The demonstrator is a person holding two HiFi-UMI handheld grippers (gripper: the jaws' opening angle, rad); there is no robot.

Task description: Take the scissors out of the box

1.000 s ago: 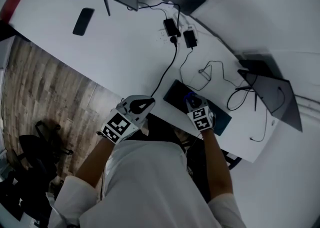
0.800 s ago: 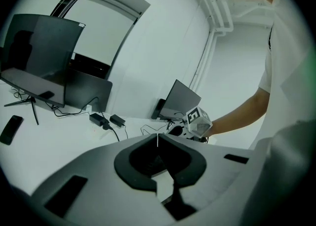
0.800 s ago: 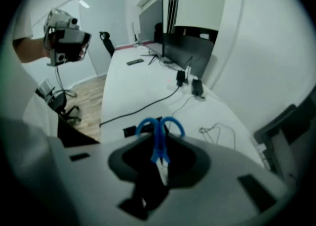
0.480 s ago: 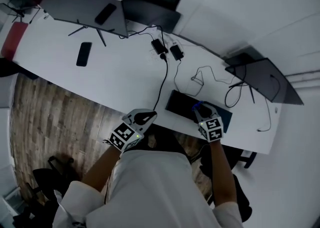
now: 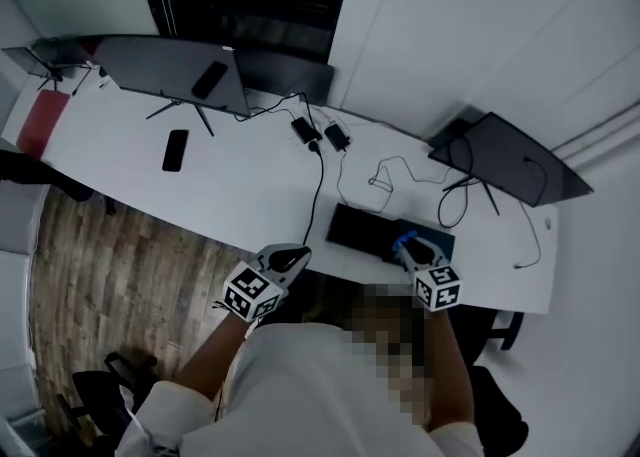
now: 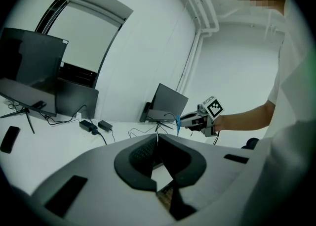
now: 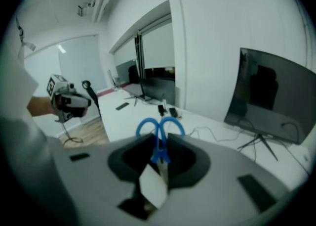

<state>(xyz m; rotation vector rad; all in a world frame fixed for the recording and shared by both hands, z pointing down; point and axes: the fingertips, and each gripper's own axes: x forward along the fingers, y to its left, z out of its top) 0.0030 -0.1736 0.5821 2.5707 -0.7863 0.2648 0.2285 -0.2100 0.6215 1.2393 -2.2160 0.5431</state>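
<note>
Blue-handled scissors [image 7: 158, 147] are pinched between the jaws of my right gripper [image 7: 159, 140], handle rings sticking up past the jaws. In the head view the right gripper [image 5: 407, 243] hangs over the dark flat box [image 5: 365, 230], which lies near the front edge of the white desk [image 5: 240, 185]. The left gripper view shows the right gripper [image 6: 200, 119] held in the air with the scissors [image 6: 177, 120] pointing down. My left gripper [image 5: 291, 258] hovers off the desk's front edge, left of the box. Its jaws [image 6: 157, 138] meet at the tips with nothing between them.
Two monitors [image 5: 170, 70] [image 5: 505, 160] stand on the desk, with a phone [image 5: 175, 149], power adapters [image 5: 303, 130] and loose cables [image 5: 400, 170]. A wood floor [image 5: 120, 255] lies below the desk's front edge. The person's body fills the bottom of the head view.
The right gripper has lifted up off the box with the scissors and rolled. The left gripper has risen a little. The head view now takes in more of the room.
</note>
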